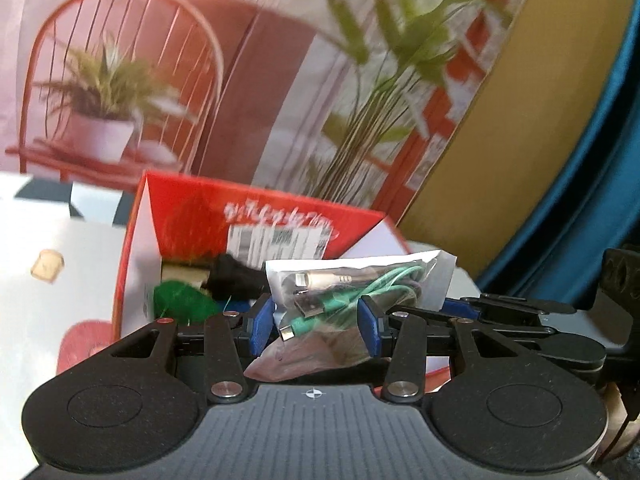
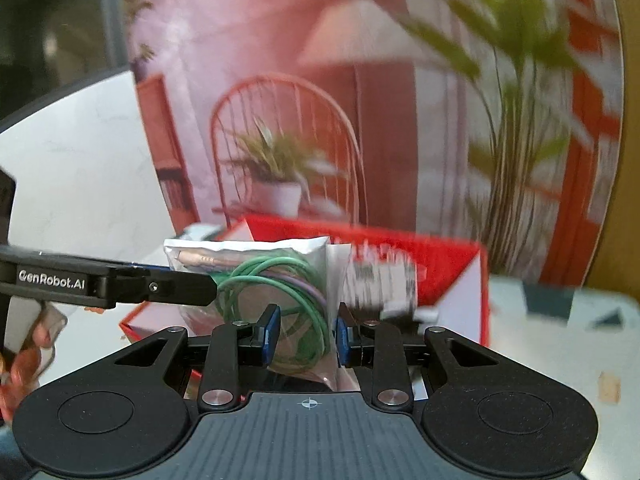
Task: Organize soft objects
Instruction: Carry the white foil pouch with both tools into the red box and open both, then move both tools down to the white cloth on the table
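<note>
Now both grippers tilt downward toward the table, each closed partway on the same clear plastic bag of cables (image 1: 344,292). From the left wrist view, the left gripper (image 1: 318,326) has its two blue pads (image 1: 262,326) pressed against the bag's lower sides, the jaws standing moderately apart around the bag's bulk. From the right wrist view, the right gripper (image 2: 306,334) pinches a narrower part of the bag, its blue pads set closer together with green loops of cable between them.

The bag sits at the centre of both views, held just in front of and above one open red cardboard box (image 1: 256,220), which stands on the white table (image 1: 60,320). Inside the box, at middle left of the left wrist view, I count one green bundle (image 1: 182,300) and one black item (image 1: 236,276); more may lie hidden behind the bag. Through the plastic I see green cable, a purple strand and several metal plugs, though their exact number is unclear.

At left of the right wrist view, the other gripper's black arm reaches in to touch the bag, and fingers (image 2: 28,344) show at lower left. A printed backdrop (image 1: 280,80) with two potted plants stands behind, blurred.
</note>
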`<state>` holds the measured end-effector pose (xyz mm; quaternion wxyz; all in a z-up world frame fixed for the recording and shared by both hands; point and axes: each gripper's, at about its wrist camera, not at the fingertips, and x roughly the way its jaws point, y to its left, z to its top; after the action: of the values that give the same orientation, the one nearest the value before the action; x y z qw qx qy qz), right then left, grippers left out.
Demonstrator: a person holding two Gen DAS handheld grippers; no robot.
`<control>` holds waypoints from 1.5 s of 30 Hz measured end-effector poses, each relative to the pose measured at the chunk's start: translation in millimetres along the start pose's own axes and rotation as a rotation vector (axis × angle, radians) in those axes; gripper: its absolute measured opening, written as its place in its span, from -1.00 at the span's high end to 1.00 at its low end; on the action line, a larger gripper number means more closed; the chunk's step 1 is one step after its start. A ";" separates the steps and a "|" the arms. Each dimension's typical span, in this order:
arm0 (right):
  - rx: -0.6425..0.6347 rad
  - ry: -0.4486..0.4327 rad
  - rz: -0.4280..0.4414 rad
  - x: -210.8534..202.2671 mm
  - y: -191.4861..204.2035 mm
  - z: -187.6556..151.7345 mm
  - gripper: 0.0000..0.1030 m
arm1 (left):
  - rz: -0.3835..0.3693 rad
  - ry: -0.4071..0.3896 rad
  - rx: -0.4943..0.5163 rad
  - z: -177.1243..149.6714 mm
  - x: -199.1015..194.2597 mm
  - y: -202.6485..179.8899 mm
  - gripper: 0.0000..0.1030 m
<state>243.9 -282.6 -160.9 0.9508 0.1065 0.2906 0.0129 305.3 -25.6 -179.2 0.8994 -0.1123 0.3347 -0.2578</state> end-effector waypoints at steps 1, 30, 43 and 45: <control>0.025 0.021 0.001 6.1 -4.1 -1.7 0.48 | 0.004 0.012 -0.004 -0.9 4.9 2.1 0.07; 0.029 0.106 -0.198 45.4 -3.8 -26.5 0.11 | 0.167 -0.044 0.138 -8.8 -9.3 -4.0 -0.63; -0.063 -0.055 -0.217 -9.6 17.9 -38.2 -0.99 | 0.236 -0.080 0.145 -34.5 -73.6 -8.7 -1.00; -0.049 -0.074 -0.201 -16.2 18.4 -42.5 -0.99 | 0.244 -0.084 0.150 -39.8 -80.7 -10.8 -1.00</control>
<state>207.5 -257.7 -182.5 0.9597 0.0538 0.2642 -0.0795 223.0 7.6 -161.1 0.9432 -0.0140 0.2876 -0.1659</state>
